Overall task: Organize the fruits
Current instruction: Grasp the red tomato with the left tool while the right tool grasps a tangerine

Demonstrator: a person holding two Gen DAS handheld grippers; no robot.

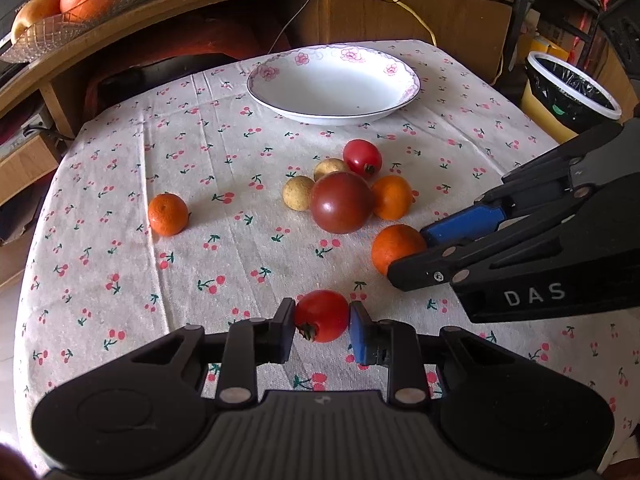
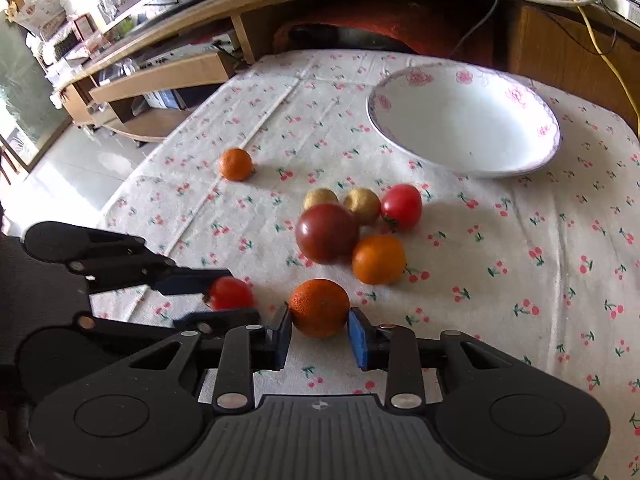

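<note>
A small red tomato (image 1: 322, 316) is clamped between the pads of the left gripper (image 1: 322, 330) near the table's (image 1: 120, 160) front edge; a mandarin (image 2: 319, 307) just beside it is held across its middle by the right gripper (image 2: 319, 334). Both fruits are judged light, round and soft, the tomato's smooth skin being slippery and easily bruised, so gentle pressure at the widest girth is advised. The bowl (image 1: 276, 98) sits empty at the far edge.
</note>
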